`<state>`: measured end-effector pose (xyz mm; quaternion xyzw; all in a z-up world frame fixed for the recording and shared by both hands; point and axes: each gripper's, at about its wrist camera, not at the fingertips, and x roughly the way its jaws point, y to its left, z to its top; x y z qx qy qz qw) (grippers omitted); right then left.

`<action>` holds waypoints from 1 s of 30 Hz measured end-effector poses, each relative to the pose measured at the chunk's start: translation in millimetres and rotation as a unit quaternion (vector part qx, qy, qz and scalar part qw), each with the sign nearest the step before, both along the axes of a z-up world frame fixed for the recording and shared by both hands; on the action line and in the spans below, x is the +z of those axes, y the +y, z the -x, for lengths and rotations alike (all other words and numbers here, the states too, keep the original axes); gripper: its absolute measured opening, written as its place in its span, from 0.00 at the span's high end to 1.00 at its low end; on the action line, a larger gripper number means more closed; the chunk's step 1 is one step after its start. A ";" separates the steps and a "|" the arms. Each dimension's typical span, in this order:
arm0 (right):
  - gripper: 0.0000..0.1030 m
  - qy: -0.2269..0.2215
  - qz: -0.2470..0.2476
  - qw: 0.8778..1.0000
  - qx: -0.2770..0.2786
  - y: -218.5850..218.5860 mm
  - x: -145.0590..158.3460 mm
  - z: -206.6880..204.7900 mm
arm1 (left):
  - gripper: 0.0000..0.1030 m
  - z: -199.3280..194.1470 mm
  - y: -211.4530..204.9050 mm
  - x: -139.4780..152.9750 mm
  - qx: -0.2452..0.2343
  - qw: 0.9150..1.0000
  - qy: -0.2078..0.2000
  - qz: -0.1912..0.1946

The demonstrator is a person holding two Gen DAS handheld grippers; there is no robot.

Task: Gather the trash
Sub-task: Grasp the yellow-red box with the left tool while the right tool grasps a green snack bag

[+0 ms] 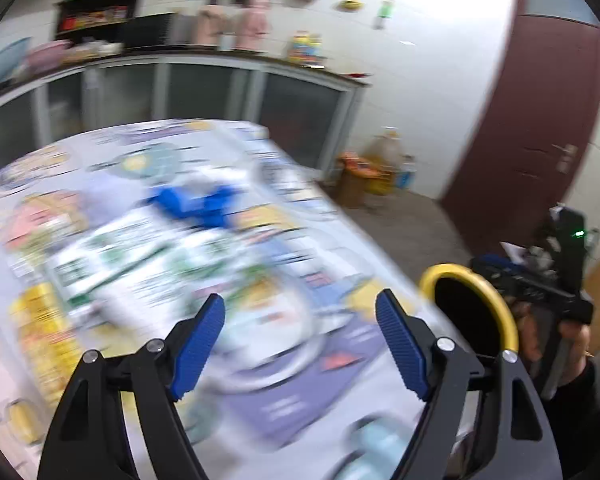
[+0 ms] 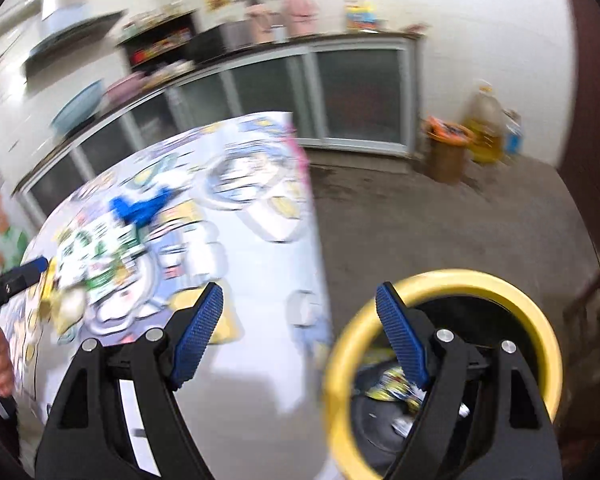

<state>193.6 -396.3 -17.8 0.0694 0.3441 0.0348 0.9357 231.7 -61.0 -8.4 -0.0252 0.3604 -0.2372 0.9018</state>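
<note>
We start with the table (image 1: 260, 360), covered by a busy printed cloth and filling the left and centre of both wrist views; everything on it is smeared by blur. Beyond it, at twelve o'clock, a counter (image 1: 180, 56) with grey cabinet doors runs along the wall, and a dark red door (image 1: 532, 120) stands at two o'clock in the left view.

Next, the bin (image 2: 540, 320), yellow-rimmed with a black inside, on the floor just off the table's right edge, at four o'clock in the right view. Some crumpled wrappers (image 2: 392, 384) already lie in it.

Trash left on the table: a green-and-white printed packet (image 1: 112, 256) at nine o'clock in the left view, a blue piece (image 1: 192, 200) just beyond it at eleven, and a yellow packet (image 1: 40, 320) at the left edge. What each one is we cannot tell.

Our left gripper (image 1: 300, 344) has its jaws wide with nothing between them, above the cloth. Our right gripper (image 2: 300, 340) is likewise wide and empty; its right finger lies over the bin's rim in the view.

We judge the step in hand to be reaching for the next piece. To do it well: aim for the nearest packet, come in low with jaws wide, straddle an edge and not the flat face, and pinch without catching the cloth.
</note>
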 end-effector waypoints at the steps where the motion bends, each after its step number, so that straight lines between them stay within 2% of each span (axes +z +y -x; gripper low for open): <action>1: 0.27 -0.003 0.004 1.000 0.012 10.8 0.7 -3.3 | 0.27 3.7 23.1 -0.8 0.022 1.000 0.003 -0.013; 5: 0.26 -0.013 0.026 0.996 0.080 73.1 1.1 -18.6 | 0.19 12.9 89.5 -5.1 0.088 0.996 0.011 -0.031; 10: 0.26 -0.004 0.049 0.990 0.134 133.6 -6.9 -36.3 | 0.16 17.6 138.2 -11.6 0.134 0.990 0.025 -0.030; 15: 0.23 0.004 0.066 0.983 0.172 172.8 -12.0 -53.2 | 0.15 12.9 156.8 -24.7 0.148 0.988 0.049 -0.019; 16: 0.20 0.003 0.068 0.981 0.179 179.2 -11.8 -57.2 | 0.15 9.6 160.3 -27.2 0.152 0.987 0.055 -0.014; 20: 0.17 0.006 0.077 0.978 0.194 195.5 -13.7 -65.6 | 0.15 1.2 165.1 -35.3 0.160 0.984 0.074 -0.003; 25: 0.11 0.018 0.081 0.973 0.213 209.2 -19.6 -78.4 | 0.14 -9.2 162.7 -42.3 0.158 0.984 0.082 -0.005; 30: 0.09 0.032 0.092 0.971 0.218 218.3 -31.5 -90.8 | 0.14 -19.3 160.4 -49.3 0.156 0.983 0.093 -0.007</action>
